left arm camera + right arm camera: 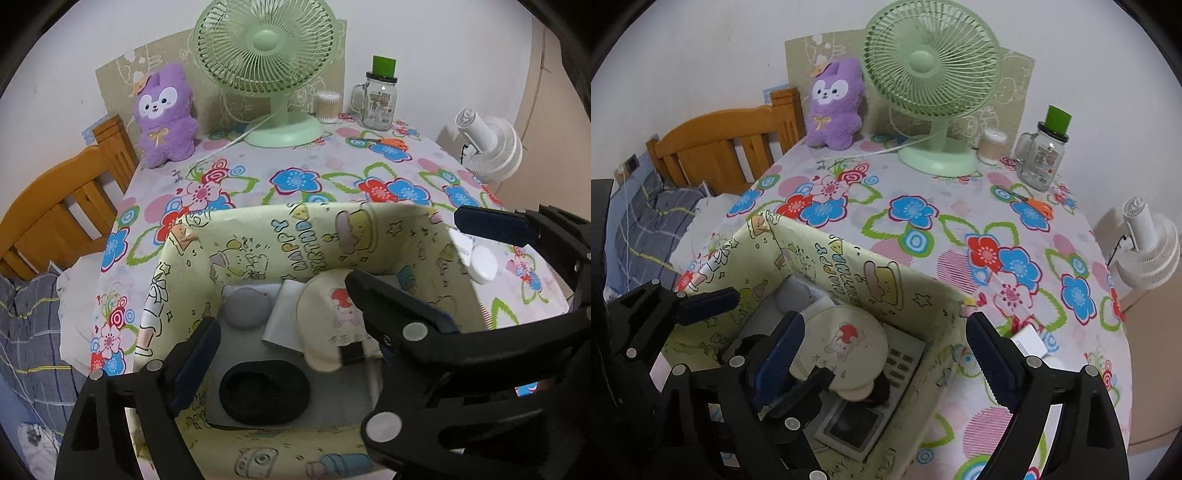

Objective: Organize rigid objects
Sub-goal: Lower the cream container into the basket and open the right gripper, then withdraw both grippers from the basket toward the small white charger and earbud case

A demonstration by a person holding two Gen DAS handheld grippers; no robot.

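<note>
While we hold both grippers over the yellow cartoon box (pixel 258 236) at 6 o'clock on the floral worktop (pixel 332 162), the left gripper (pixel 280 325) and right gripper (pixel 886 339) stand released, nothing pressed between their pads. Inside the box lie a round cream fan (pixel 846 339), a grey puck (pixel 246 305), a black oval case (pixel 264 391) and a calculator (pixel 903 363). At 12 o'clock stands a green desk fan (pixel 266 40).

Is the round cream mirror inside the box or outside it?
Inside: the mirror lies between the box walls, over other items.
</note>
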